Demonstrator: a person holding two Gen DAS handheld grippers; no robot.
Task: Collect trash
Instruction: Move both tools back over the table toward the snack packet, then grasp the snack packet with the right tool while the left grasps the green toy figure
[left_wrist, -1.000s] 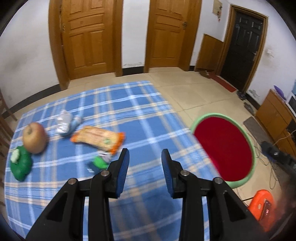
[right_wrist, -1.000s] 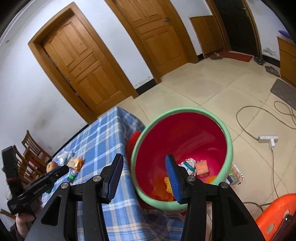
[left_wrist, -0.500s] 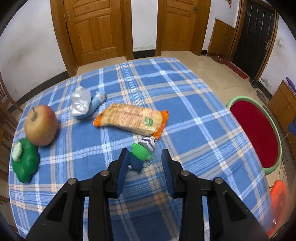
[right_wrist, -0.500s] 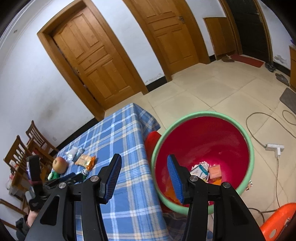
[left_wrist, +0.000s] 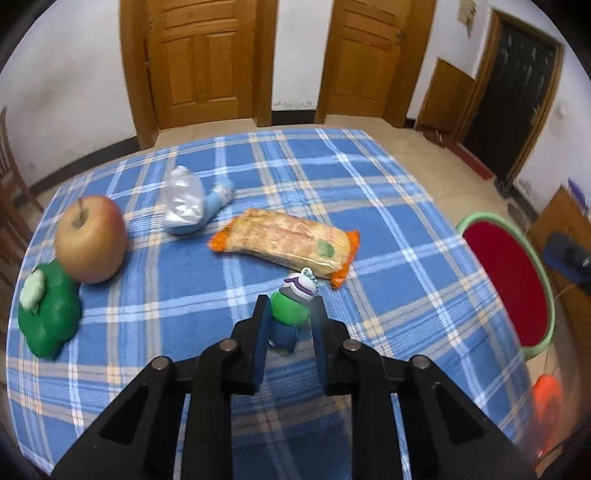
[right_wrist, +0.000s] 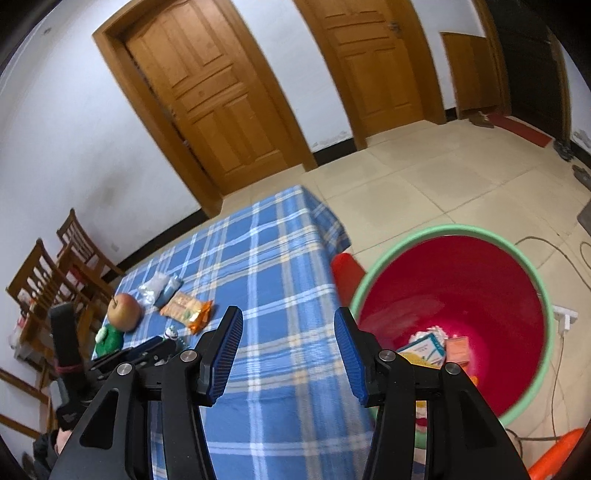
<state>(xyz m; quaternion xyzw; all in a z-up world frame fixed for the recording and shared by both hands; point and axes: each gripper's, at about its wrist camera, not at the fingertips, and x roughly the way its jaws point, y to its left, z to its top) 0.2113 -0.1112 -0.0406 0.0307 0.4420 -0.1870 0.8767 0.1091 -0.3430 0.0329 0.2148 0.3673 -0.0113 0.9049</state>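
Note:
A small green-and-blue toy figure (left_wrist: 290, 312) with a striped cap lies on the blue plaid tablecloth (left_wrist: 388, 229), between the open fingers of my left gripper (left_wrist: 289, 310). An orange snack wrapper (left_wrist: 284, 242) lies just beyond it, and a crumpled silver-and-blue wrapper (left_wrist: 188, 206) further back. The red bin with a green rim (right_wrist: 461, 306) stands on the floor right of the table and holds several pieces of trash (right_wrist: 428, 347). My right gripper (right_wrist: 288, 332) is open and empty, high over the table's right edge.
An apple (left_wrist: 90, 238) and a green toy (left_wrist: 48, 314) sit at the table's left. Wooden chairs (right_wrist: 48, 273) stand beyond the left side. An orange stool (left_wrist: 546, 398) and cables (right_wrist: 546, 243) are on the floor near the bin.
My left gripper has moved forward and down so that its open fingers now flank the toy figure. My right gripper has drifted left, away from the bin.

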